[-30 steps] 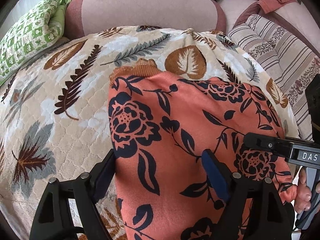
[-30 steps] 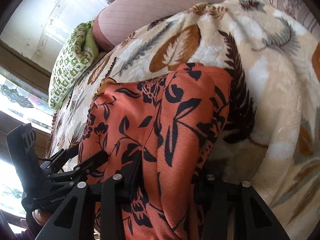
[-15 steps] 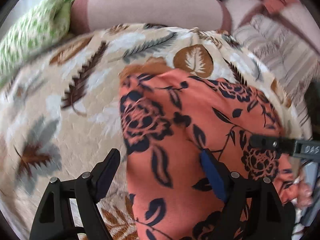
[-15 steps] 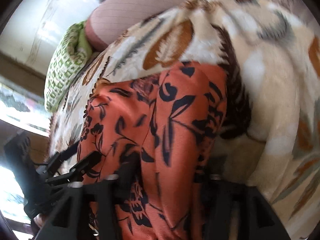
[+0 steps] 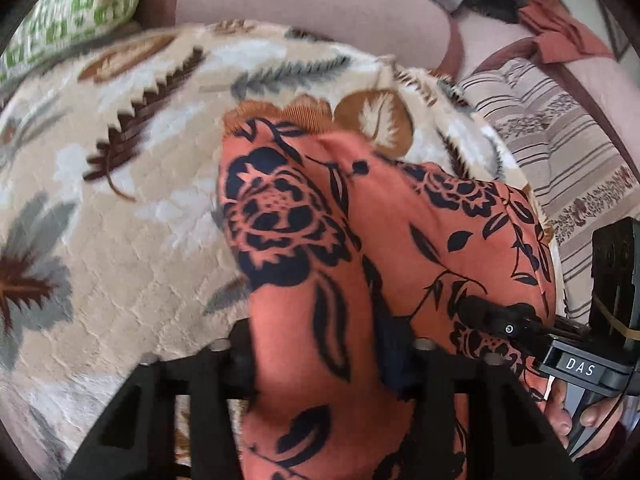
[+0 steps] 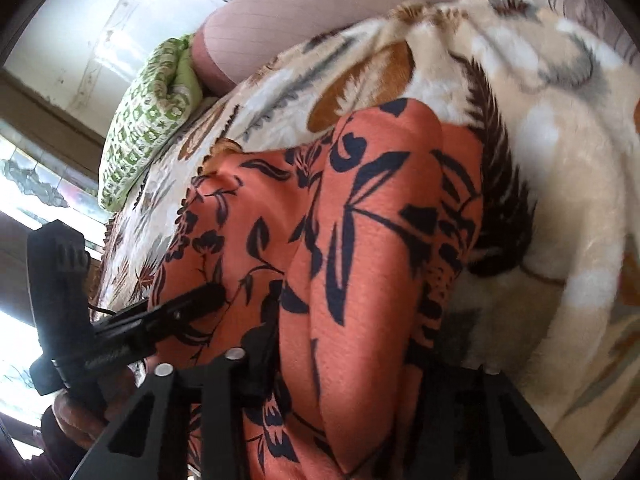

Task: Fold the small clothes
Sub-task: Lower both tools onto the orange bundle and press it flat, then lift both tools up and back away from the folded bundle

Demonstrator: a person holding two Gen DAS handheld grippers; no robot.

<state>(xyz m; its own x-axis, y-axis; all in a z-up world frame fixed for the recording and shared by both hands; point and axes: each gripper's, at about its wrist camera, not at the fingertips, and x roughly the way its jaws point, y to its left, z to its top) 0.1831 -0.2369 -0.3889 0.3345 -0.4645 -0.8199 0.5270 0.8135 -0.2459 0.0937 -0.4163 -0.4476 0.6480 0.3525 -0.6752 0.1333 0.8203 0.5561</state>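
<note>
- Left wrist view: a second ago the left gripper (image 5: 324,354) stood spread wide over the flat near edge of the orange floral garment (image 5: 360,248). Now its jaws are closing, and the cloth is bunched into a raised ridge between them, both fingers pressing its sides.
- The garment lies on the leaf-patterned blanket (image 5: 120,208), its ribbed hem toward the far side; a long crease now runs up it from the grip.
- At the lower right the right gripper (image 5: 486,316) reaches onto the same near edge, closer in than before, with the person's hand (image 5: 576,412) around its handle.
- Right wrist view: the right gripper (image 6: 344,364) is also closing. A thick fold of the orange floral garment (image 6: 360,220) stands pinched between its fingers, taller and more gathered than a second ago.
- The left gripper (image 6: 204,300) enters from the left, its tip on the cloth, now nearer this grip.
- A green patterned cushion (image 6: 148,108) sits beyond the leaf-patterned blanket (image 6: 560,200).
</note>
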